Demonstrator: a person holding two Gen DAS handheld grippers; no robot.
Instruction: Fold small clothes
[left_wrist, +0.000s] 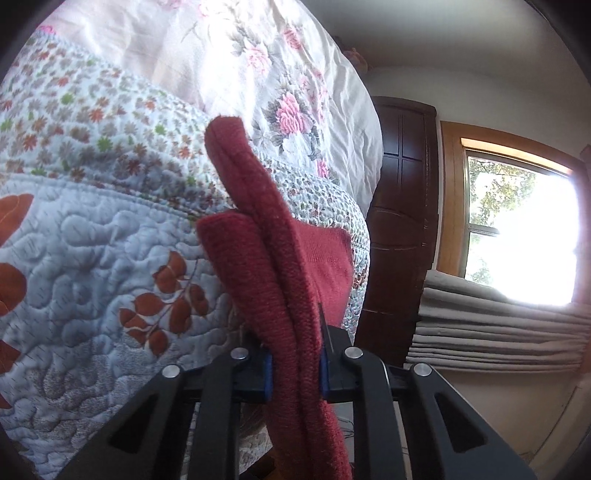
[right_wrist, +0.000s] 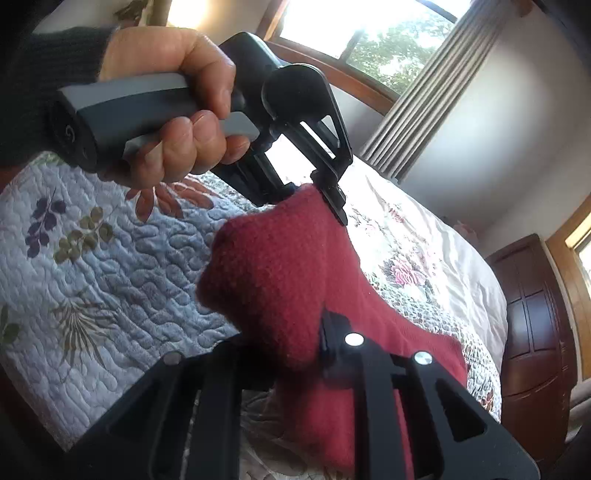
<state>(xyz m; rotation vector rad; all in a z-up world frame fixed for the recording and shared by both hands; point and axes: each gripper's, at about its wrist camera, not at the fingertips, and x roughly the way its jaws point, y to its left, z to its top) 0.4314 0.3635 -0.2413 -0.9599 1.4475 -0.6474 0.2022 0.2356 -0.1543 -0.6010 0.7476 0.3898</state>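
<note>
Count: 1 red knit garment (left_wrist: 280, 280), looks like a sock pair but layers too bunched to count. 2 grippers: left gripper (left_wrist: 295, 373), right gripper (right_wrist: 295, 369). 1 hand (right_wrist: 177, 103) visible. 1 quilt (left_wrist: 92, 240), 1 floral sheet (left_wrist: 258, 66), 1 dark wardrobe (left_wrist: 399, 221), 2 windows (left_wrist: 517, 229).

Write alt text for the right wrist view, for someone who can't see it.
A dark red knit garment is stretched between two grippers above a quilted floral bedspread: the right gripper clamps it at the bottom, the left gripper, held by a hand, clamps it higher up. A sunlit window sits behind.
</note>
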